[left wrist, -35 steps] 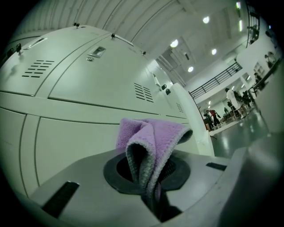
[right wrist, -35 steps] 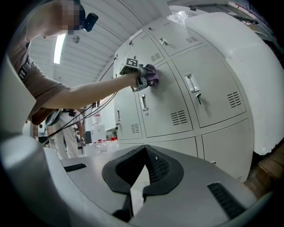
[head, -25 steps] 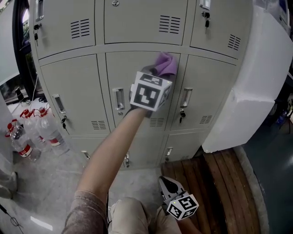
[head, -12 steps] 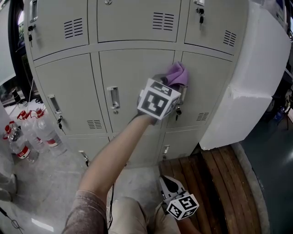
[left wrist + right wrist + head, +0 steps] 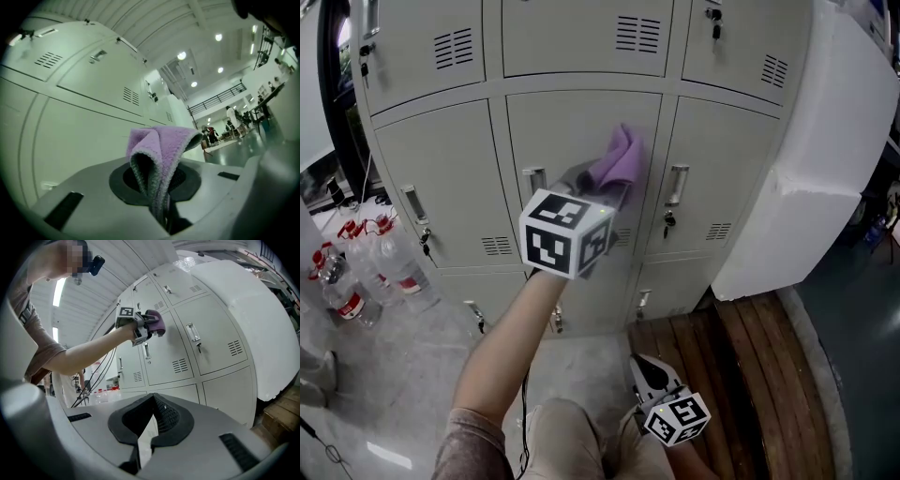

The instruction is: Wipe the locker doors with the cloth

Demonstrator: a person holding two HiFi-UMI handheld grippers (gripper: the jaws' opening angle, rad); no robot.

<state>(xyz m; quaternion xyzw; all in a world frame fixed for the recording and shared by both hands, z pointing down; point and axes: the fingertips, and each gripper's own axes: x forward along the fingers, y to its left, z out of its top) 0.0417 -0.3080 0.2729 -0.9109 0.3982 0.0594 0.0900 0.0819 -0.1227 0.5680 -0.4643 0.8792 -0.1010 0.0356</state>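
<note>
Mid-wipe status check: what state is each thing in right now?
locker doors: all shut.
cloth: bunched, clamped, up against the middle door.
left gripper: shut on the cloth.
right gripper: shut, empty, held low.
water bottles: upright, capped, on the floor.

Purple cloth [image 5: 619,161] against grey locker door [image 5: 572,127]

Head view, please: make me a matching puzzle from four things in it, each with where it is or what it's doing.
1. purple cloth
2. left gripper
3. right gripper
4. water bottles

A. low by the person's legs, shut, empty
B. standing on the floor, far left
C. pinched between two jaws, by the middle locker door
D. shut on the purple cloth

Pairs: 1-C, 2-D, 3-A, 4-B.
</note>
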